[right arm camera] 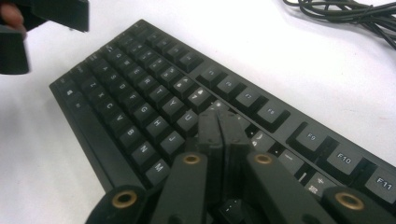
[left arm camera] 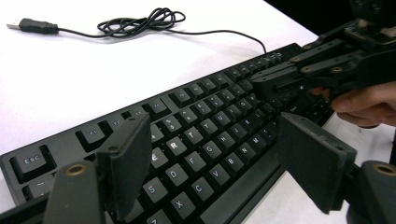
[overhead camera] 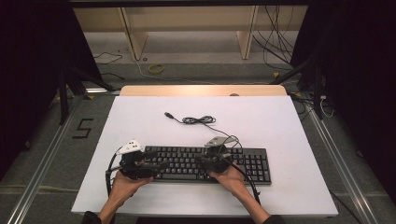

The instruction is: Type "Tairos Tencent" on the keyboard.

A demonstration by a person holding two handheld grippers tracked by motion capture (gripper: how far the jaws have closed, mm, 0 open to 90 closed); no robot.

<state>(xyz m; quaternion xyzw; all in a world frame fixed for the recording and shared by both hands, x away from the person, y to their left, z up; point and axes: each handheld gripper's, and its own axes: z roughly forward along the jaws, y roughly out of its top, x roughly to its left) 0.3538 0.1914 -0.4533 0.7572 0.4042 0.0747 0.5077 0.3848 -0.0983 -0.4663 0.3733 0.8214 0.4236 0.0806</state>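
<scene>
We see a white table top point(overhead camera: 280, 126) with a pale wooden edge point(overhead camera: 201, 90) at its far side, standing on grey floor point(overhead camera: 196, 70). Beyond it stand light wooden shelf legs point(overhead camera: 133, 37), with loose cables point(overhead camera: 275, 42) at far right. Black curtains point(overhead camera: 28, 70) darken both sides, and a black "5" point(overhead camera: 83, 128) marks the floor at left.

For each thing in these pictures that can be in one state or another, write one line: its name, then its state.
Keyboard: flat on the white table, keys up.
USB cable: unplugged, partly coiled behind the keyboard.
Left gripper: open over the left-hand keys, nothing between the jaws.
Right gripper: shut, tips together over the middle keys.
</scene>
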